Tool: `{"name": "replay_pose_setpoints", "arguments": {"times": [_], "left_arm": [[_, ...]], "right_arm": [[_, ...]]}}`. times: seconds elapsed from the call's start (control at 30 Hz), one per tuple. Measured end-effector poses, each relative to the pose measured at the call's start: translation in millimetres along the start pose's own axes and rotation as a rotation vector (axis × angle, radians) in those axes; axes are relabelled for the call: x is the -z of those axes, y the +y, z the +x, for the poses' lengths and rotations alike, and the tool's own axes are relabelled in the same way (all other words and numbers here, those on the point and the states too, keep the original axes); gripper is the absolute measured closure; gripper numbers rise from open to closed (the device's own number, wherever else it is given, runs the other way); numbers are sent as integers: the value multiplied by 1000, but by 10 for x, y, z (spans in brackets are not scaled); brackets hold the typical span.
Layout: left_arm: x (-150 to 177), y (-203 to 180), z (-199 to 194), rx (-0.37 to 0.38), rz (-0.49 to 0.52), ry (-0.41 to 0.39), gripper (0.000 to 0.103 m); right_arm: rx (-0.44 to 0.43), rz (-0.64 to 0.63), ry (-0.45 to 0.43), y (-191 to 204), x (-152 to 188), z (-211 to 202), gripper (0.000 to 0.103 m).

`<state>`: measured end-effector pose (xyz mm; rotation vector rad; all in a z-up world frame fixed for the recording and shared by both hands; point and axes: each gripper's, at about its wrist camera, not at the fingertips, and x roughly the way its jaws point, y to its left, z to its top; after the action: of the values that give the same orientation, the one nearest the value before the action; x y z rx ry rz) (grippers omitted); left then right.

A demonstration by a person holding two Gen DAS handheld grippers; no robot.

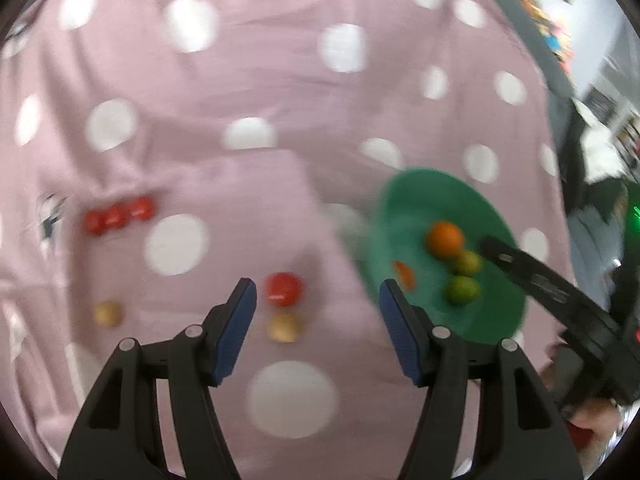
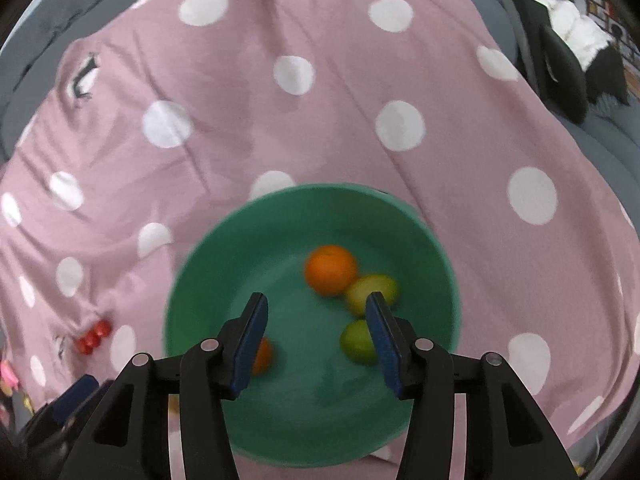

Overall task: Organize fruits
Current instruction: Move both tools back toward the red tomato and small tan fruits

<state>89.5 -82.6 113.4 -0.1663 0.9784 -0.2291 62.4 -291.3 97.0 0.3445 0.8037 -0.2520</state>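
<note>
A green bowl [image 2: 280, 232] holds a large orange [image 2: 330, 274], a yellow lemon [image 2: 366, 288], a green lime [image 2: 356, 342] and a small orange fruit [image 2: 262, 356]. My right gripper [image 2: 316, 312] is open and empty above the bowl. In the left wrist view the bowl [image 1: 420, 200] lies to the right. My left gripper [image 1: 318, 294] is open and empty above a red fruit [image 1: 283, 289] and a yellowish fruit [image 1: 284, 327] on the cloth. Another yellowish fruit [image 1: 107, 313] lies left. Three small red fruits [image 1: 118, 216] sit in a row further left, also seen in the right wrist view [image 2: 93, 337].
A pink cloth with white dots [image 2: 320, 120] covers the surface. A grey sofa edge [image 2: 496, 12] and a black and white cushion [image 2: 576, 48] lie at the far right. The right gripper's black arm [image 1: 560, 296] reaches over the bowl.
</note>
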Motion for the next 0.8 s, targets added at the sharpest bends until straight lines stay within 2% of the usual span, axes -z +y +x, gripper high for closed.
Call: {"name": "replay_pose_setpoints", "arguments": {"times": [0.13,0.27,0.4,0.57,0.63,0.8], "left_arm": [[49,351,-175,-56,-95,-47,34],[158,722,-269,-115,-198,-60,33],[239,1036,-299,-190,-292,-66,33],[310,1340,-290,-177,-371,-53,33],[317,1397,-305,-198,-396,-63,33],[331,1430,-313,-212,-396,-71,33]], "right_arm": [[-91,-57,-5,188,19,-55,42],[-166,-91,5,380,44,-57,42],[-191,-159,9,619,101,-76,42],[-209,-255,32,912,196,-61,42],[-212,-280,28,967,218,-80,42],[-233,-317,34,1103,272,-85,42]]}}
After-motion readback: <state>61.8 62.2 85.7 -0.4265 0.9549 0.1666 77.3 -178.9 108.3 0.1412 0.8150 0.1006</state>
